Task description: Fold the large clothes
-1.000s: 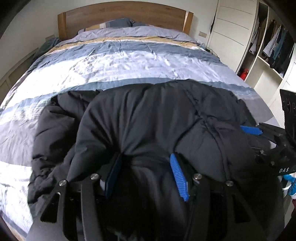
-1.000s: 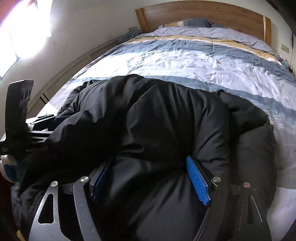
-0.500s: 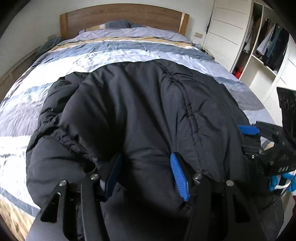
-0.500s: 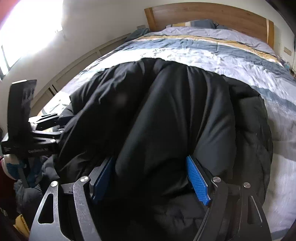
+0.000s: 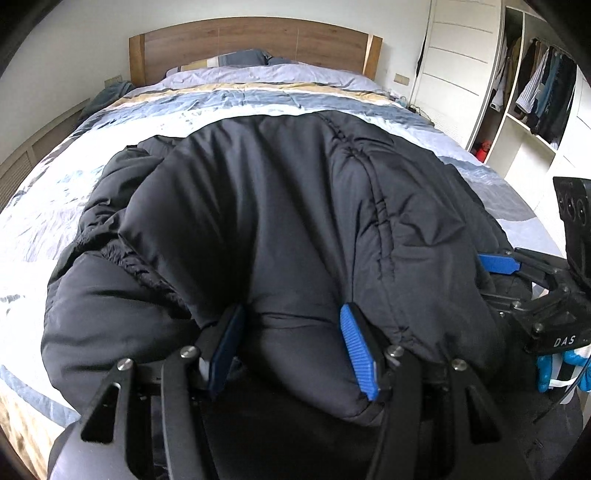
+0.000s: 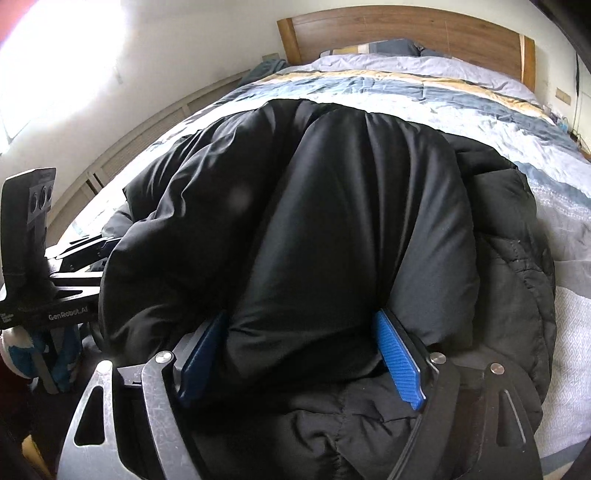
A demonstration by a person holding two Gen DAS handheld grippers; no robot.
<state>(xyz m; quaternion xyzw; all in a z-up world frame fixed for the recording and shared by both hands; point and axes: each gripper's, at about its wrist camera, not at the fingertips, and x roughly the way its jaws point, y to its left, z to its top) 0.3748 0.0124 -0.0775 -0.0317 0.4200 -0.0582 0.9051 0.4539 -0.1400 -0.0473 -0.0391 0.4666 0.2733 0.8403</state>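
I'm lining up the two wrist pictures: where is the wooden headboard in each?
Left wrist view: the wooden headboard sits top centre, beyond the black padded jacket.
Right wrist view: the headboard sits top right of centre.
Shared landmark: the yellow stripe of the bedcover, just below the headboard.

daylight; window (image 6: 55,55) glare blown out; fisheye edges dark

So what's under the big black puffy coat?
The black puffy coat lies on the striped duvet of a bed, and the stripes show all around it. The part of the duvet beneath it is covered, so anything else under there can't be seen.
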